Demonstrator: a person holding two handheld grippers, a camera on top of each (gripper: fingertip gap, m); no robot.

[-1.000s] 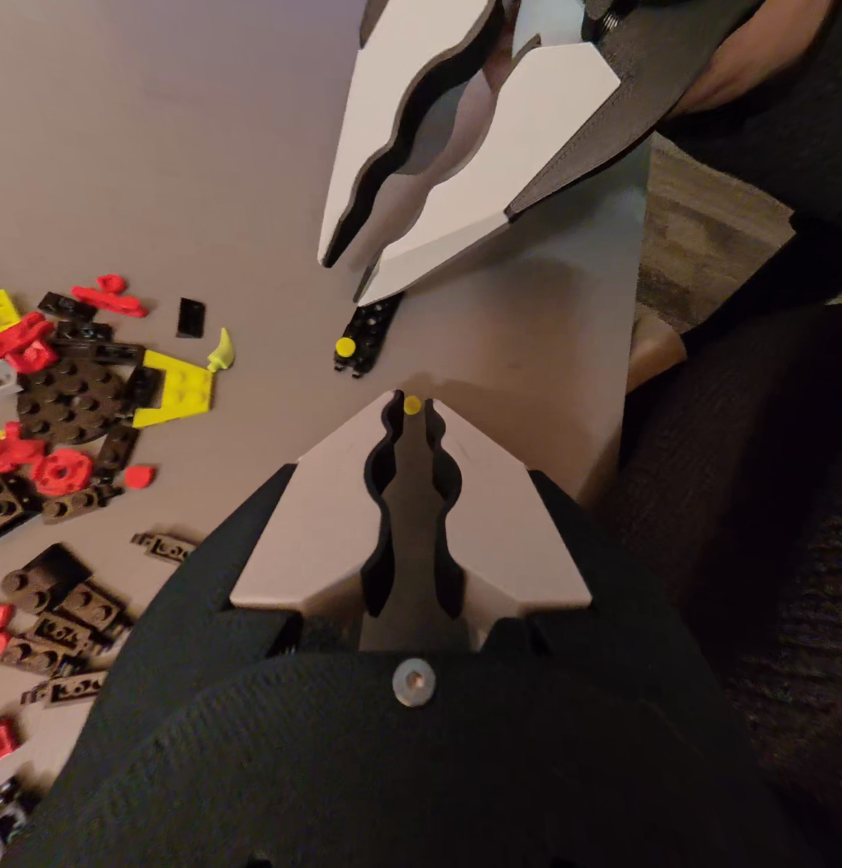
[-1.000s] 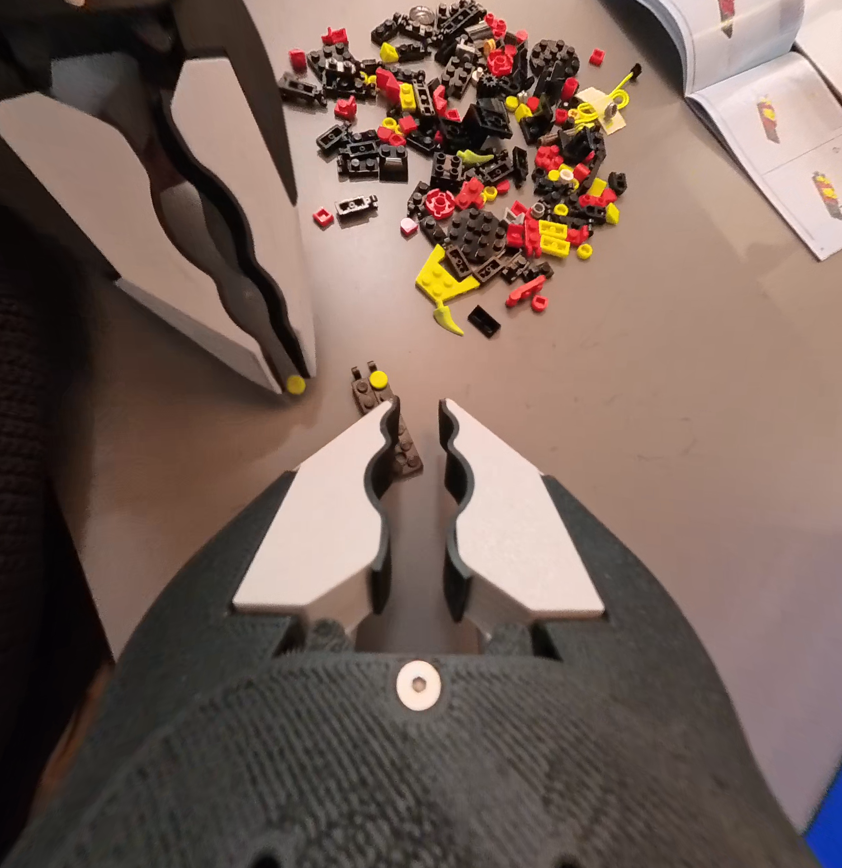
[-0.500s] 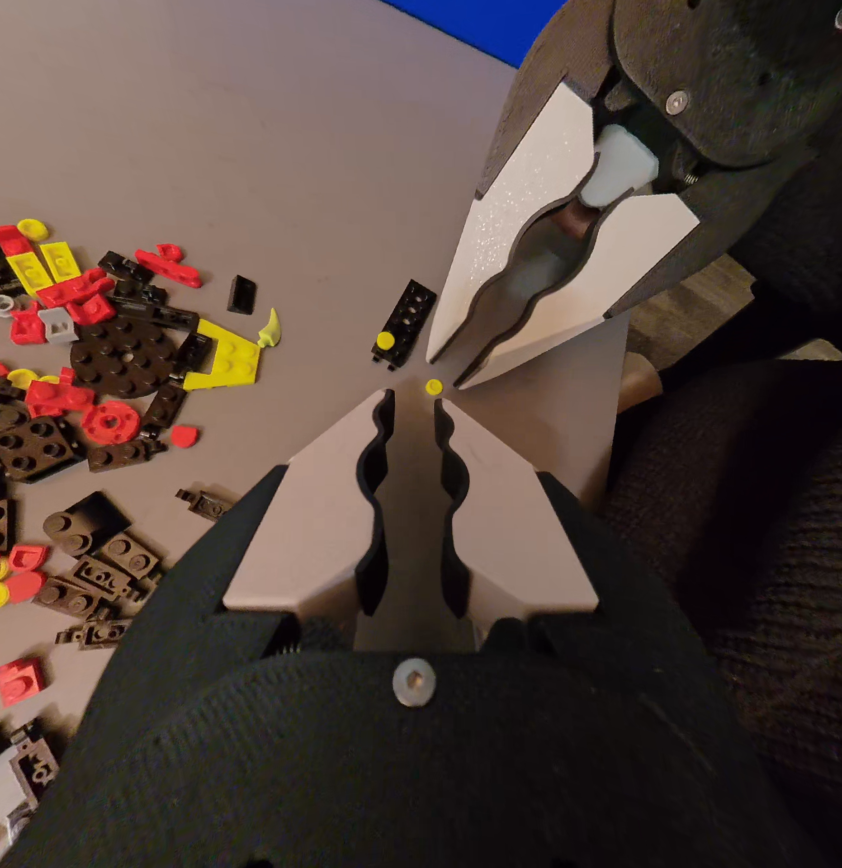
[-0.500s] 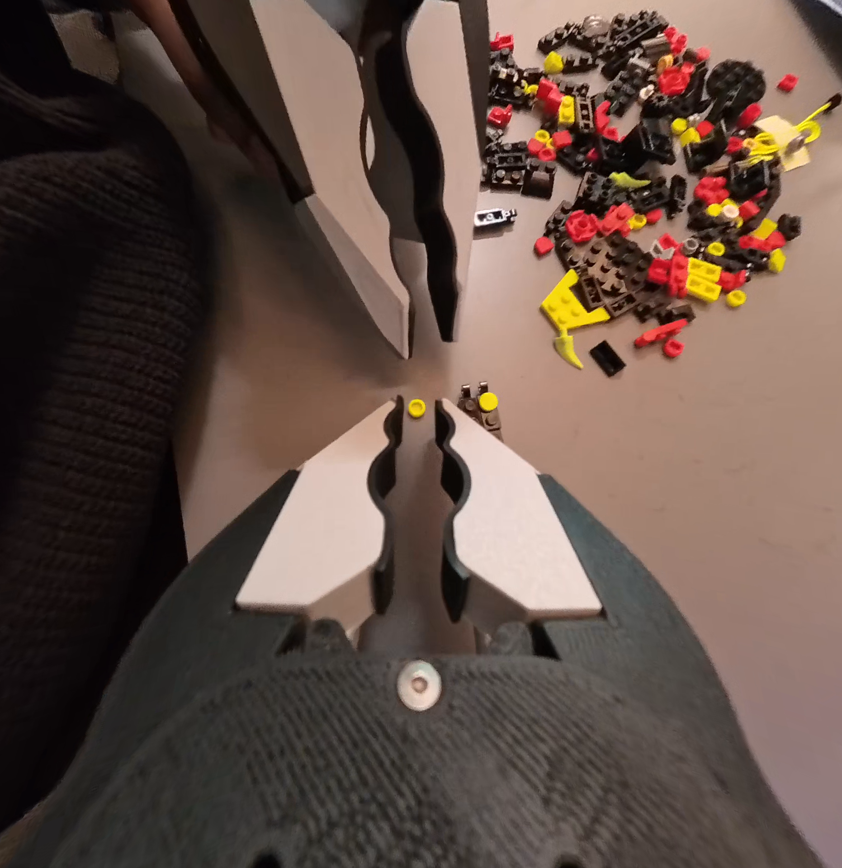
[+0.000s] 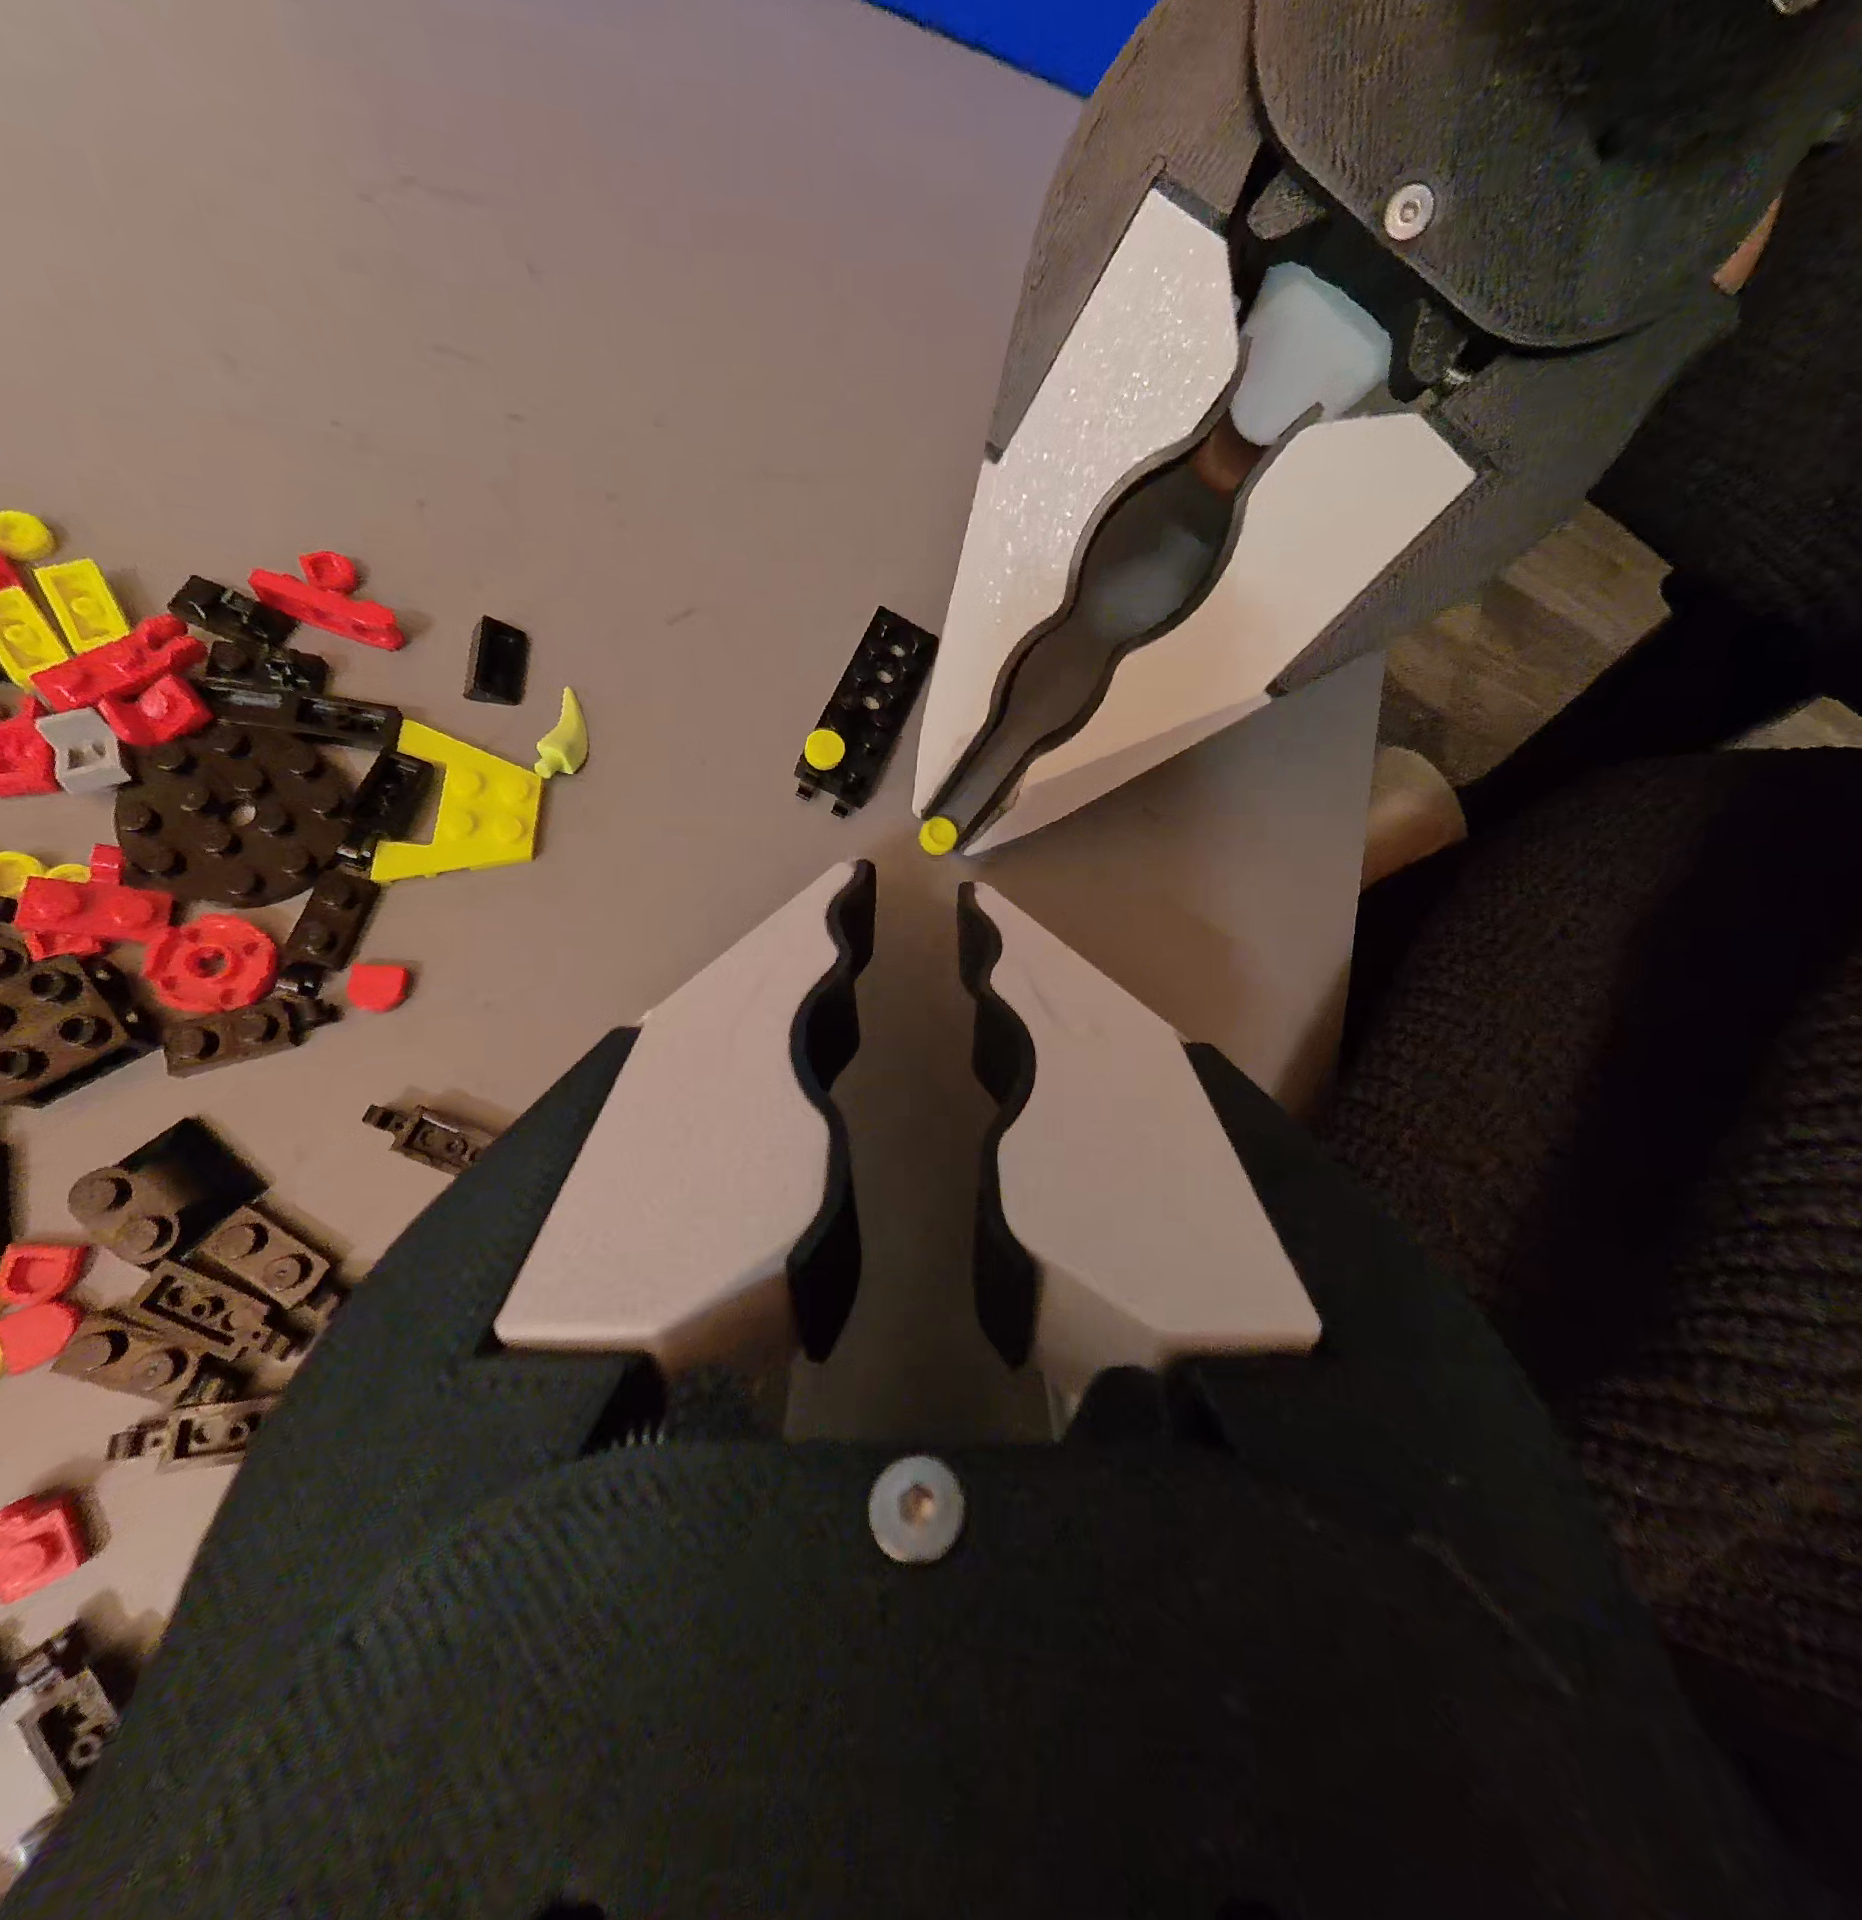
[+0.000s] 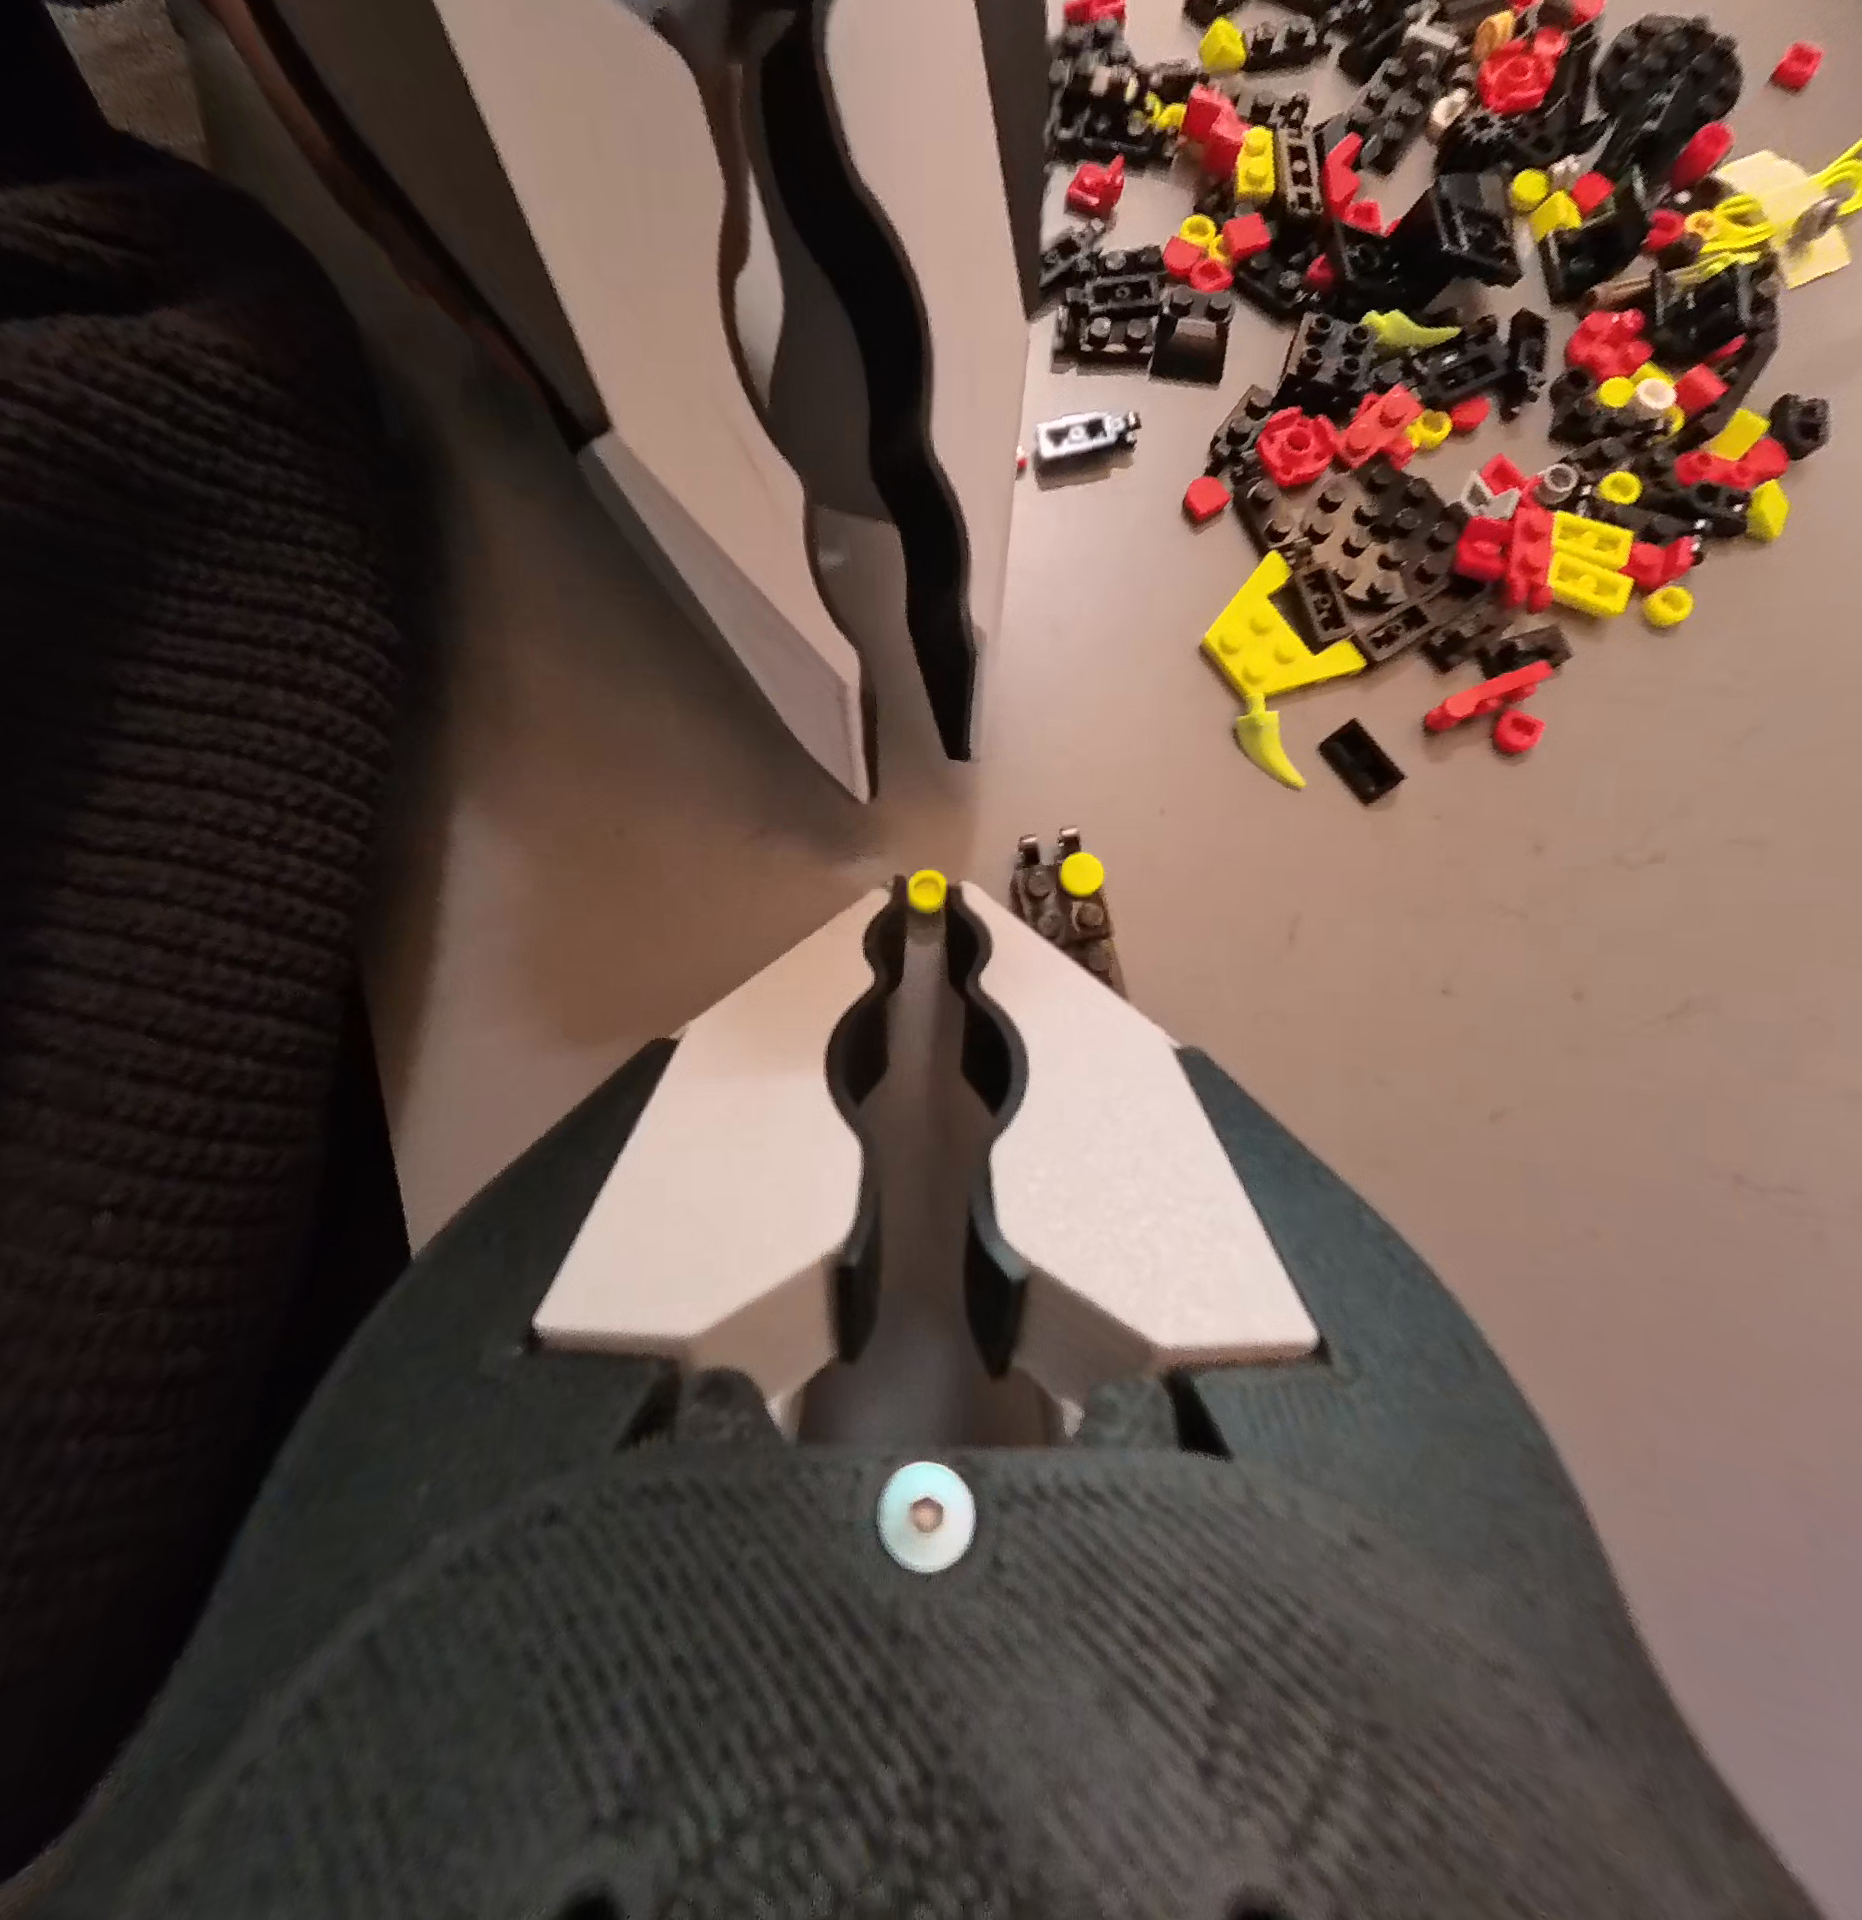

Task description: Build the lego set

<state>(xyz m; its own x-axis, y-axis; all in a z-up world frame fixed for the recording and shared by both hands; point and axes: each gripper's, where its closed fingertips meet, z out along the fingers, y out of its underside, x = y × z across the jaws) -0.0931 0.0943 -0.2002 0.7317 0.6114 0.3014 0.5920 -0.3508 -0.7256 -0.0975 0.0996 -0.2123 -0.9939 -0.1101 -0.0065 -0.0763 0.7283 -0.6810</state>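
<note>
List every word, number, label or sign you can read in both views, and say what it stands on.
None can be read. The small grey printed plate beside the brick pile bears marks that are too small and blurred to make out.

Dim warm light; soft shadows; wide-angle edge bending; right wrist view slightly blurred.

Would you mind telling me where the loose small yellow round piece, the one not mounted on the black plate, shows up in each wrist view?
Left wrist view: the yellow round piece sits just above centre, at the tips of the right gripper, ahead of the open left gripper.
Right wrist view: it is at centre, pinched between that view's own fingertips.
Shared landmark: the black plate carrying a second yellow stud, close beside it.
</note>
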